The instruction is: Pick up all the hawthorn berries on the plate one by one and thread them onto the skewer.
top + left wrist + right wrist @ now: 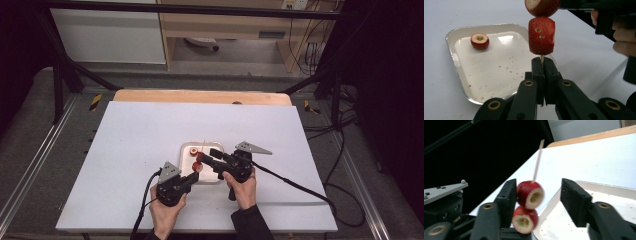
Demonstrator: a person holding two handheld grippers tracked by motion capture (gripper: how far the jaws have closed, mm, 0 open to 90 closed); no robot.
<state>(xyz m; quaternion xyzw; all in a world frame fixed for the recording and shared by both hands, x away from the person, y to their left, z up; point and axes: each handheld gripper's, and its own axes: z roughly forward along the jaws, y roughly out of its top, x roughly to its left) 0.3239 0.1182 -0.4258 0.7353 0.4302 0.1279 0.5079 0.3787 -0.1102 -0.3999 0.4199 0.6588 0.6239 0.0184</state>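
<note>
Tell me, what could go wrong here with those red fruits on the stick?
The left gripper pinches only the bottom end of the thin skewer, so it might tilt or snap. The right gripper stands open around the upper fruit, touching one side at most, so a nudge could push both fruits askew. If the lower fruit slips off, it may miss the tray and roll across the table.
</note>
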